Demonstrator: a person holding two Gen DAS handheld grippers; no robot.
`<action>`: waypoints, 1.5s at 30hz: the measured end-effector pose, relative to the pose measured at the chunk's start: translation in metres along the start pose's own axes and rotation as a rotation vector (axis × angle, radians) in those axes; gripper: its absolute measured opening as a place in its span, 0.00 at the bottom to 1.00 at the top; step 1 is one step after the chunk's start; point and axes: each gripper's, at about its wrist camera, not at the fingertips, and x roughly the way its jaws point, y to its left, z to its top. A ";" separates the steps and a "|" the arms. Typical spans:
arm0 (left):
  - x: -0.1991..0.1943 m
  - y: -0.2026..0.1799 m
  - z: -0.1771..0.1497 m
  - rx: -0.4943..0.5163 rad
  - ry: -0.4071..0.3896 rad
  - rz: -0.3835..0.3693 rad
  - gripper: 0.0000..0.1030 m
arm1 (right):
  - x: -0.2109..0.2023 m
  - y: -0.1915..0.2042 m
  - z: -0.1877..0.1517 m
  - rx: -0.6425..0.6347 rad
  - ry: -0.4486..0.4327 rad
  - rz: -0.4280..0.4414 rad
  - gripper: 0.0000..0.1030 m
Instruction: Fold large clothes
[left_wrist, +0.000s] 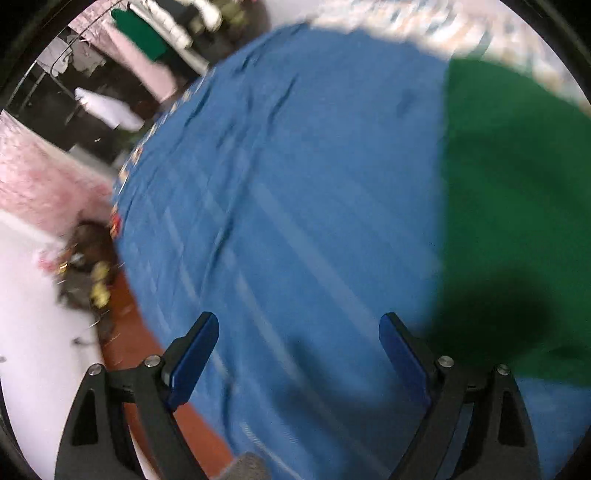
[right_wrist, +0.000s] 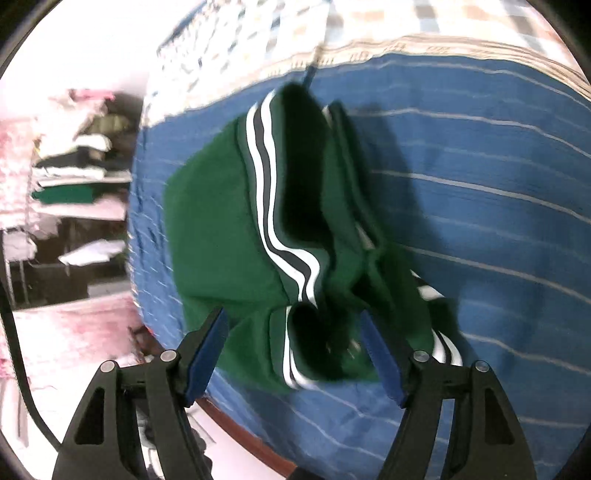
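A green garment (right_wrist: 229, 229) with white and black stripes lies crumpled on a blue striped bedsheet (right_wrist: 498, 221). My right gripper (right_wrist: 293, 321) is open and empty, just above the garment's near edge and striped cuff. In the left wrist view the garment (left_wrist: 517, 206) fills the right side, blurred. My left gripper (left_wrist: 299, 325) is open and empty above the bare blue sheet (left_wrist: 295, 184), to the left of the garment.
The bed's wooden edge (left_wrist: 147, 347) runs along the left, with white floor (left_wrist: 33, 314) and small clutter (left_wrist: 88, 273) beyond. Shelves with stacked folded clothes (right_wrist: 77, 166) stand at the far left. A checked cloth (right_wrist: 258, 37) lies at the sheet's far end.
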 end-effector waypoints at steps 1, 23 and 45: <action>0.019 0.000 -0.006 -0.009 0.036 0.009 0.86 | 0.012 0.003 0.001 -0.020 0.014 -0.027 0.72; 0.008 0.045 0.016 -0.219 0.087 -0.061 1.00 | 0.025 0.031 0.043 -0.042 -0.080 -0.010 0.56; -0.079 -0.003 0.021 -0.062 -0.059 -0.167 1.00 | -0.020 -0.011 0.012 0.195 -0.053 -0.010 0.53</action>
